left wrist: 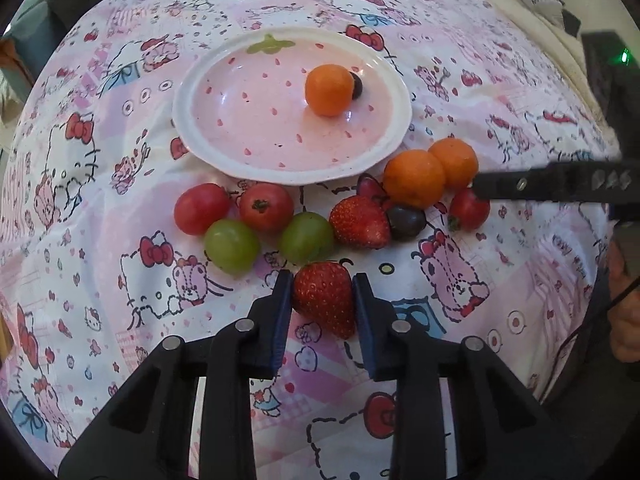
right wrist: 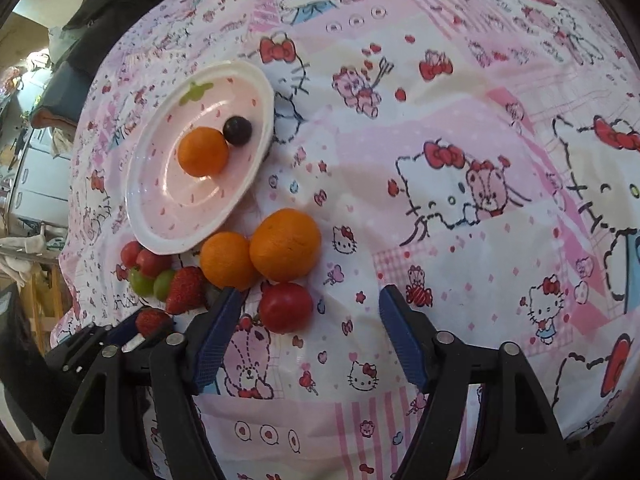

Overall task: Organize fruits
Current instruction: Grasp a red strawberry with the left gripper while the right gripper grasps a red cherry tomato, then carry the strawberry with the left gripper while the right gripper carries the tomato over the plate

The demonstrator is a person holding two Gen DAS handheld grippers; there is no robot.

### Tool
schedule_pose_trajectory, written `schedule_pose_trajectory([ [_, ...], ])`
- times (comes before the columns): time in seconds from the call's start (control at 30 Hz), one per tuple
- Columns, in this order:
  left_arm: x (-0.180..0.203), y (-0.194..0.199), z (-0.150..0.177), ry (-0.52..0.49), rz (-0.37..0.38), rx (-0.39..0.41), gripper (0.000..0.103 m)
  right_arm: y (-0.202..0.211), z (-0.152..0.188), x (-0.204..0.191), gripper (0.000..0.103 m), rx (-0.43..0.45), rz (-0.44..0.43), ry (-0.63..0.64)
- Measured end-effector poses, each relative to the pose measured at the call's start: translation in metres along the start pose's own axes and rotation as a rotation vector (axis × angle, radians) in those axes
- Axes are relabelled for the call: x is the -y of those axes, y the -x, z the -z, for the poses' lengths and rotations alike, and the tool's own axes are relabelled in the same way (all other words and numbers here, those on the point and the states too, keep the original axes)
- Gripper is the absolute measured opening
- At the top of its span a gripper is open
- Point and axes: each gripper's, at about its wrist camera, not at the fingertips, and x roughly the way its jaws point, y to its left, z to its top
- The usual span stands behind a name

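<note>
Left hand-held gripper [left wrist: 323, 300] grasping near strawberry [left wrist: 325, 298] off the bench, likely for the plate [left wrist: 192, 120] already holding an orange [left wrist: 329, 90] and grape [left wrist: 357, 85]; right hand-held gripper [right wrist: 310, 312] released, hovering by a tomato [right wrist: 285, 307].

My right gripper [right wrist: 312, 304] hangs wide open over patterned tablecloth [right wrist: 460, 128], nothing between fingers. Red tomato [right wrist: 286, 307] just beside left finger [right wrist: 218, 328]. Two oranges [right wrist: 286, 245] beyond, touching. Plate [right wrist: 256, 148] upper left holds orange [right wrist: 203, 152] and dark grape [right wrist: 237, 131]. Strawberry [right wrist: 186, 290], green grapes [right wrist: 141, 282] below plate.
</note>
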Motion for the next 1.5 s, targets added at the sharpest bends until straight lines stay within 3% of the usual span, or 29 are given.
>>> schedule_pose_trajectory([
  [0.4, -0.026, 0.034, -0.004, 0.113, -0.002, 0.099, 0.026, -0.026, 0.006, -0.028, 0.040, -0.070, 0.050, 0.141],
  [0.43, -0.027, 0.035, -0.005, 0.114, -0.005, 0.105, 0.025, -0.026, 0.007, -0.030, 0.034, -0.067, 0.059, 0.157],
  [0.6, -0.034, 0.046, -0.008, 0.132, -0.023, 0.140, 0.025, -0.014, 0.008, -0.022, 0.033, -0.055, -0.002, 0.115],
  [0.87, -0.043, 0.066, -0.010, 0.151, -0.101, 0.246, 0.025, 0.036, 0.007, -0.023, 0.033, 0.111, -0.133, 0.081],
  [1.1, -0.048, 0.074, -0.025, 0.168, -0.113, 0.270, 0.025, 0.065, -0.011, -0.049, 0.033, 0.270, -0.231, 0.069],
  [1.27, -0.042, 0.078, -0.041, 0.135, -0.110, 0.276, 0.026, 0.074, -0.030, -0.058, 0.033, 0.326, -0.273, 0.089],
  [1.5, -0.045, 0.086, -0.084, 0.099, -0.137, 0.318, 0.026, 0.081, -0.059, -0.054, 0.033, 0.385, -0.253, 0.103],
])
